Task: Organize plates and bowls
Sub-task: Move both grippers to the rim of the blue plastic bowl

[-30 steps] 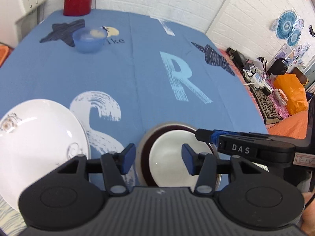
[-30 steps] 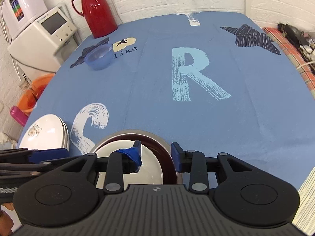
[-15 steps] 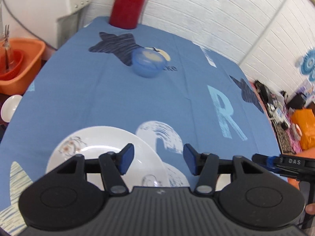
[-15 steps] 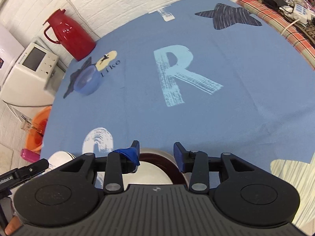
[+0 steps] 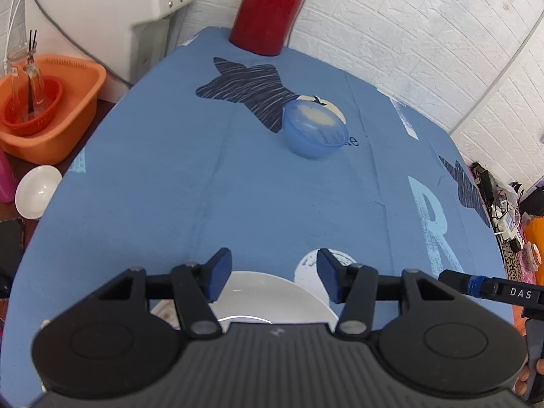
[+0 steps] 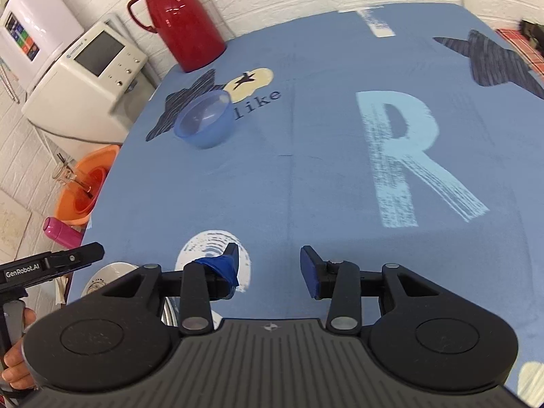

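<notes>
1. Left gripper [image 5: 272, 273], jaws spread and empty, hovers over the white plate [image 5: 272, 297] at the table's near edge.
2. Right gripper [image 6: 270, 268], also spread and empty, hangs beside it.
3. Blue bowl [image 5: 314, 132] sits far back, near the red flask [image 5: 268, 10]; fetching it looks next, calling for a long reach.

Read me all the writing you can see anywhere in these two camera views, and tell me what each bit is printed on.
"DAS": on the right gripper's body, seen in the left wrist view.
"GenRobot.AI": on the left gripper's body, seen in the right wrist view.
"like": on the blue tablecloth, beside the blue bowl.
"R": large pale letter on the tablecloth.
White appliance: screen and button markings too small to read.
</notes>
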